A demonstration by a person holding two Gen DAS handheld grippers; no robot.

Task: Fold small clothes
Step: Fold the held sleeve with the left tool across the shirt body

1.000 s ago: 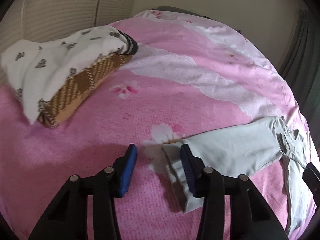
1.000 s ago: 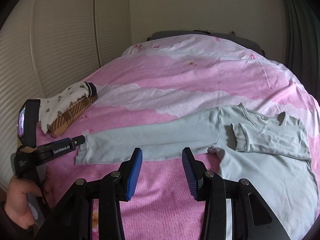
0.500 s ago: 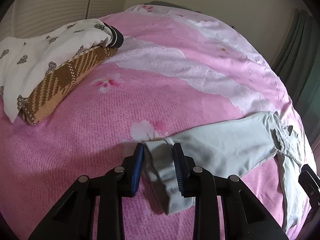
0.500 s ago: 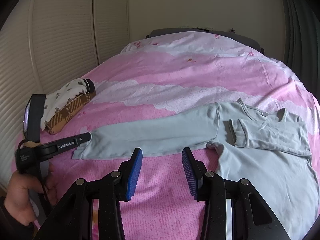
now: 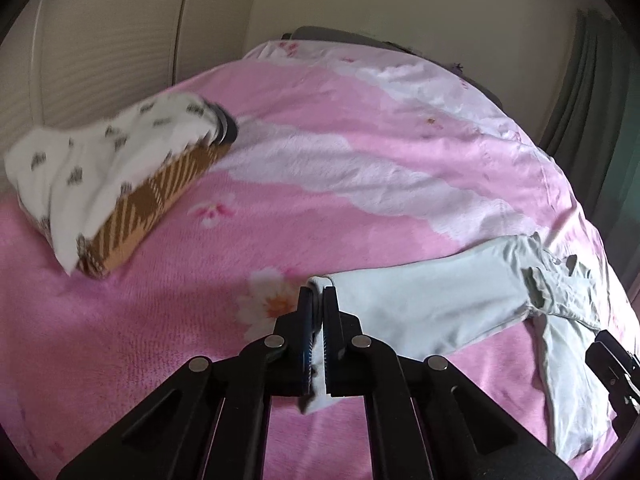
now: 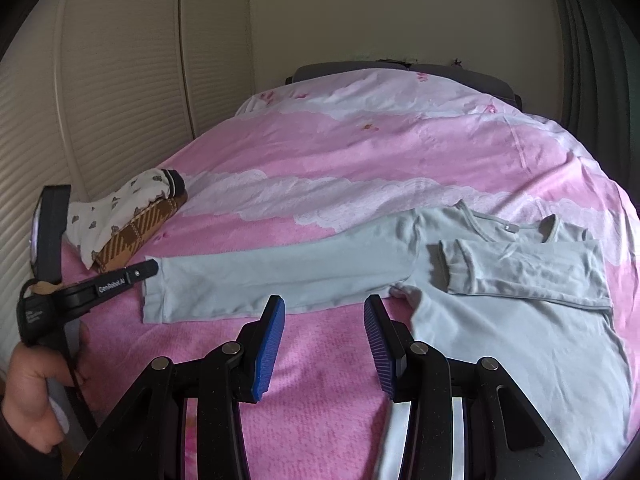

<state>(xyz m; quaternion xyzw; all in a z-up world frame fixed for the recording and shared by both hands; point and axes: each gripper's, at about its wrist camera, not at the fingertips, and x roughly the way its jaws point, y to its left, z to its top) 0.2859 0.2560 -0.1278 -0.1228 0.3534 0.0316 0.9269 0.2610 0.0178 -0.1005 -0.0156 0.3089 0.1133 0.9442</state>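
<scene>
The cuff of the outstretched sleeve (image 5: 420,304) is pinched between the closed jaws of the left gripper (image 5: 316,320), while the jaws of the right gripper (image 6: 324,332) are spread wide and empty, held low over the bed (image 6: 360,160) just short of the armpit. The pale green shirt (image 6: 500,332) lies flat, its other sleeve already folded across the chest. The cuff should be lifted slightly and carried across the body, kept taut so no creases are dragged in. A folded pile (image 5: 104,184) lies well apart.
</scene>
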